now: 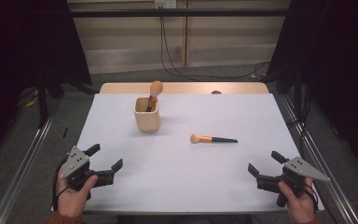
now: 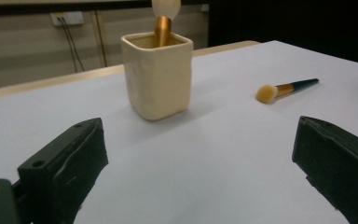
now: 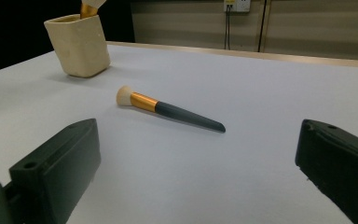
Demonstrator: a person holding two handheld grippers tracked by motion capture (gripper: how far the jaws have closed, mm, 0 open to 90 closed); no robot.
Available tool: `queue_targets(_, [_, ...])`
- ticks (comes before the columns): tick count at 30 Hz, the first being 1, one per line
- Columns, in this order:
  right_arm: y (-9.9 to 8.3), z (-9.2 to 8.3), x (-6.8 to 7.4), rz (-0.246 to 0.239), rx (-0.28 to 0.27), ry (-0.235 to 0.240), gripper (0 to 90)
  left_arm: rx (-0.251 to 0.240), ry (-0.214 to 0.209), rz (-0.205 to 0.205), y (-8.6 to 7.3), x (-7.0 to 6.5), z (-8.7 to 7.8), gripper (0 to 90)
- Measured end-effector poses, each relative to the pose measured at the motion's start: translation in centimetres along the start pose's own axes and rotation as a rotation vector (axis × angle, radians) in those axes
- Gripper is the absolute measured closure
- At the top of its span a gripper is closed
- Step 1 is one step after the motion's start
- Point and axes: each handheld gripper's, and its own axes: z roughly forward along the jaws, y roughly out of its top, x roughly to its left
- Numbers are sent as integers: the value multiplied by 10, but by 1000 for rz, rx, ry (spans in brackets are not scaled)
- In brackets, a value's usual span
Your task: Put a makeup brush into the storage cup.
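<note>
A cream square cup (image 1: 147, 115) (image 2: 157, 75) (image 3: 78, 45) stands upright toward the back left of the white table, with one makeup brush (image 1: 154, 93) (image 2: 164, 22) standing in it, bristles up. A second makeup brush (image 1: 213, 139) (image 2: 284, 88) (image 3: 168, 108), dark handle, gold ferrule, pale bristles, lies flat near the table's middle. My left gripper (image 1: 104, 157) (image 2: 200, 179) rests open at the front left, nothing between its jaws. My right gripper (image 1: 263, 163) (image 3: 200, 179) rests open at the front right, also holding nothing, well short of the lying brush.
The white table top (image 1: 182, 182) has a wooden strip along its far edge (image 1: 186, 87). Metal rails (image 1: 23, 163) run along both sides on the floor. Cables hang down the back wall (image 1: 168, 51). Dark curtains flank the scene.
</note>
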Motion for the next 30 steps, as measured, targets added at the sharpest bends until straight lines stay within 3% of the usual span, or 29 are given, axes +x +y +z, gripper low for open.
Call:
queue_targets(9, [0, -1, -1, 0, -4, -1, 0, 5, 0, -22, -4, 4, 0, 30])
queue_targets(15, [3, 3, -2, -6, -4, 10, 0, 32, -26, -37, -6, 4, 0, 31])
queue_targets(17, [4, 7, -5, 0, -7, 8, 0, 25, -36, -34, -5, 4, -3, 30])
queue_targets(21, [10, 15, -4, 3, -11, 14, 0, 23, -17, -49, -6, 5, -5, 30])
queue_targets(30, [25, 44, -2, -31, -10, 81, 0, 28, 6, -53, -6, 9, -4, 30])
